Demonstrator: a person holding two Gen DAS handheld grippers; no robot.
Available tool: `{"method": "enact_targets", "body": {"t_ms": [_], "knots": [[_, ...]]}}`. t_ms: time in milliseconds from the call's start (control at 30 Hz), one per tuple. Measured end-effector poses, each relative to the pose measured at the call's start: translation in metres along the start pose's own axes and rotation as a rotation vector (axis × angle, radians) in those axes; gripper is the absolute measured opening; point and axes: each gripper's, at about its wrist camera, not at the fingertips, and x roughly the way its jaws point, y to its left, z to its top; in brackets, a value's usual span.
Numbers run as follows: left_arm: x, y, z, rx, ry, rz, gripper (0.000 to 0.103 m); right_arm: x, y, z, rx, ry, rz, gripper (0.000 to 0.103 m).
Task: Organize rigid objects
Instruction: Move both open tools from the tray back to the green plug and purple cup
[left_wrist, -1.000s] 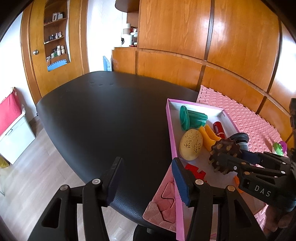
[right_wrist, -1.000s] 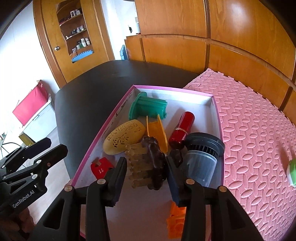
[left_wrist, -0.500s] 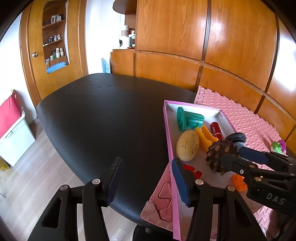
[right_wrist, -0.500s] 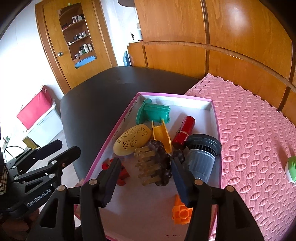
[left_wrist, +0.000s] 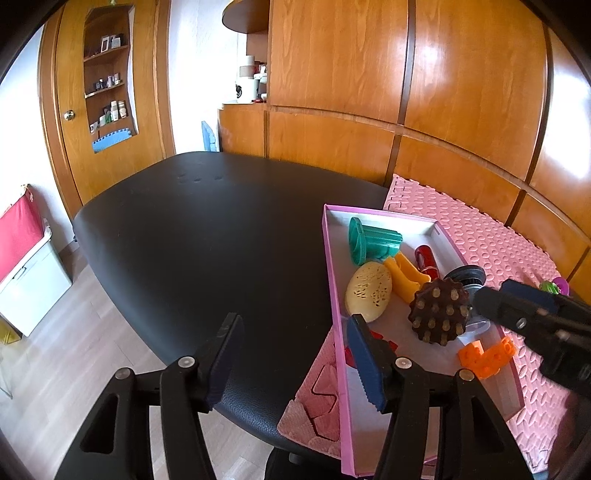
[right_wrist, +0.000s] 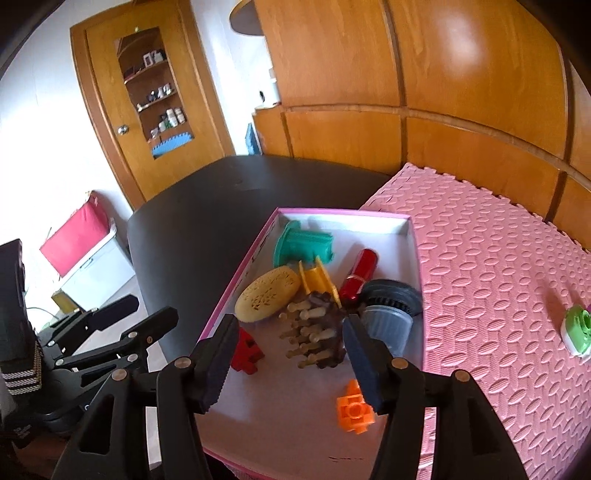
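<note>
Right gripper (right_wrist: 288, 347) has let go of the brown studded massager (right_wrist: 317, 339) it clamped a second ago; jaws opening, pads clear, massager now lying in the pink-rimmed box (right_wrist: 236, 284) at frame centre, against the grey filter cup (right_wrist: 388, 314). Left gripper (left_wrist: 291, 354), lower centre of its view, jaws opening too, nothing between them, over the black table (left_wrist: 192, 236). Red piece (right_wrist: 245, 349) half hidden behind the right gripper's left finger. Orange block (right_wrist: 354, 410) partly covered. Green item (right_wrist: 578, 328) cut off at right edge.
</note>
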Motion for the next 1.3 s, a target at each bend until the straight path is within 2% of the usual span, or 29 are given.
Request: {"method": "enact_targets", "body": {"t_ms": [300, 467, 1067, 1300], "knots": [[-0.010, -0.011, 0.001, 0.032, -0.019, -0.018, 0.060, -0.035, -0.029, 0.004, 0.038, -0.086, -0.072, 0.059], [-0.013, -0.017, 0.003, 0.051, -0.026, -0.024, 0.060, -0.050, -0.054, 0.003, 0.061, -0.105, -0.135, 0.059], [-0.032, -0.069, 0.017, 0.172, -0.072, -0.083, 0.060, -0.114, -0.209, -0.019, 0.224, -0.134, -0.495, 0.059], [-0.038, -0.098, 0.022, 0.233, -0.088, -0.115, 0.060, -0.133, -0.278, -0.050, 0.358, -0.170, -0.662, 0.059]]}}
